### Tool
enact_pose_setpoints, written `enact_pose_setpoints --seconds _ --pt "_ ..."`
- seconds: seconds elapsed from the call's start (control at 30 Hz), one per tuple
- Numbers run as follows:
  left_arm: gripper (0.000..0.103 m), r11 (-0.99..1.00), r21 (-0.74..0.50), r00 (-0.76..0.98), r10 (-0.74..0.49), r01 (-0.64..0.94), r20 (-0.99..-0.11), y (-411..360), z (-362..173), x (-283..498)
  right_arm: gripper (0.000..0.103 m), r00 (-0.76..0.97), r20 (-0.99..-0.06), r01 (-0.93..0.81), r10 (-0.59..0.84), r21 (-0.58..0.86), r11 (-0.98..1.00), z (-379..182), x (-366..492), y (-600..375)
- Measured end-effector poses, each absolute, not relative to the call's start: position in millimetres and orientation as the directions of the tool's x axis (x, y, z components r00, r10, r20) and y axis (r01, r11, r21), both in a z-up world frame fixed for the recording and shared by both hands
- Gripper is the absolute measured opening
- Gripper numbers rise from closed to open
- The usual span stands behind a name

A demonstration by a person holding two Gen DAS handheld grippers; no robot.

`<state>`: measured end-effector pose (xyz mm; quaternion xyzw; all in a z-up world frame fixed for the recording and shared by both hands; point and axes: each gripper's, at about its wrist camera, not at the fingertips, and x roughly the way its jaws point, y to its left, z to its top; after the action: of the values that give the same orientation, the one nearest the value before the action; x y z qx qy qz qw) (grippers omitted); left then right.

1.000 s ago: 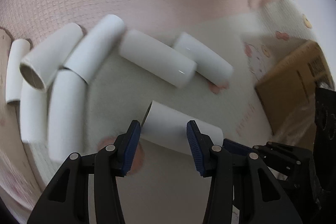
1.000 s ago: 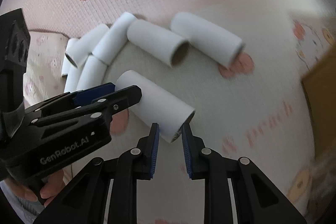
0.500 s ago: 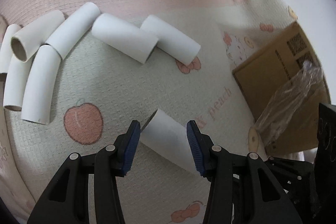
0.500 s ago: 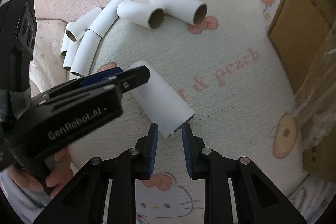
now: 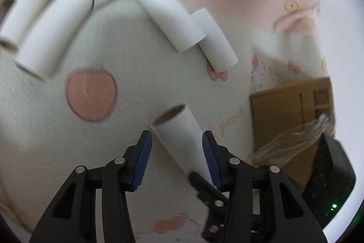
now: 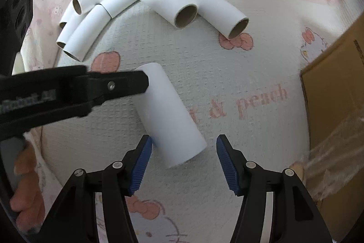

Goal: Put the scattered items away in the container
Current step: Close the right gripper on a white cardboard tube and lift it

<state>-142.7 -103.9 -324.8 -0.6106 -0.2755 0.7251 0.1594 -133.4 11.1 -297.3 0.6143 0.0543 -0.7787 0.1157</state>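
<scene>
The left claw point(image 5: 175, 161) holds a white cardboard tube point(image 6: 169, 115) between its pads above the patterned mat point(image 6: 227, 74); the right claw point(image 6: 184, 161) is opening, its pads clear of the tube's near end. Six more tubes point(image 6: 127, 6) lie scattered beyond; the cardboard box point(image 6: 336, 88) stands at the right.

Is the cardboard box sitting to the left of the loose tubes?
No, in the right wrist view the cardboard box stands at the right edge.
</scene>
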Motion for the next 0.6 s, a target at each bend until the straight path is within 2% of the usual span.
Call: enact_pose_setpoints --seconds 0.17,0.43,0.5,0.6 --pt "0.050 -0.791 -0.593 -0.226 0.556 0.152 -0.800 -98.2 -337.0 -146.4 0.057 -0.185 -0.970 0.262 -0.159 0.107 -0.959 -304.2 -144.1 10.9" --pt "0.047 -0.764 -0.625 -0.278 0.574 0.156 -0.771 -93.5 -337.7 -143.7 0.057 -0.176 -0.974 0.306 -0.145 0.086 -0.948 -314.1 -155.0 3.3" --pt "0.045 -0.759 -0.632 -0.285 0.577 0.159 -0.765 -94.4 -337.4 -144.6 0.050 -0.169 -0.971 0.296 -0.171 0.115 -0.948 -316.1 -156.3 4.9" --pt "0.044 -0.751 -0.640 -0.294 0.582 0.161 -0.758 -96.1 -336.2 -145.7 0.049 -0.179 -0.966 0.290 -0.185 0.128 -0.949 -316.0 -154.9 6.9"
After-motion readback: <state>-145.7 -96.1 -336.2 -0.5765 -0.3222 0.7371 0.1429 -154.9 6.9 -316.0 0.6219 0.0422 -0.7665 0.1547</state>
